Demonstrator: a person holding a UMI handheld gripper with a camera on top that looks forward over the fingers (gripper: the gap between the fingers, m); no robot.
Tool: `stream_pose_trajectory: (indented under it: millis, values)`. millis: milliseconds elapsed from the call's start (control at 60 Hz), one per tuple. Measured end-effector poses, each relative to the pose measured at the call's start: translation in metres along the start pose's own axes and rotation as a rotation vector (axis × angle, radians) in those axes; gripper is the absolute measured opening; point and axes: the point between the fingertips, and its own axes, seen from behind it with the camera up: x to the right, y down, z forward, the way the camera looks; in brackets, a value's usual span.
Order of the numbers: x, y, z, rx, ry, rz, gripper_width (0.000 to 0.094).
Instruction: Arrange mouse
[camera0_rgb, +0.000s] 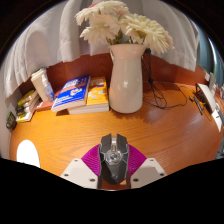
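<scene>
One mouse (113, 156), dark grey-black with a lighter strip down its middle, sits between the two fingers of the tool (113, 172), its nose pointing away toward the vase. The purple pads (93, 160) flank it closely on both sides; contact looks likely, but whether both fingers truly press on it cannot be told, nor whether it rests on the surface or is lifted. One tool, two fingers, pale tips showing low at either side of the mouse. Under and around them: one wooden surface (170, 125), orange-brown. Straight beyond the mouse, well apart from it, stands one white vase (126, 78), upright, holding a bunch of pale cream flowers (122, 25); individual blooms overlap, count unclear. Just left of the vase lie two books: one blue-covered (71, 93), one yellow-covered (97, 95), side by side, touching or nearly so. Further left, a small upright white box or card (42, 83), and some low items (27, 102) too small to identify. Right of the vase a thin dark cable (172, 98) runs over the surface toward a pale device (207, 100) at the far right.
</scene>
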Motion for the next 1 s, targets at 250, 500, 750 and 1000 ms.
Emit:
stream_pose_trajectory:
  millis: [250,500,750,1000]
  values:
    - [-0.064,-0.127,-0.11,0.238,0.022,-0.03,0.0324]
    - [-0.219,-0.165,-0.19,0.365,-0.086,-0.059,0.0328]
    - [-0.339,-0.025,-0.115,0.136,-0.157,-0.14,0.0323]
    - [-0.35,0.096,-0.052,-0.073,-0.132,-0.164,0.0324]
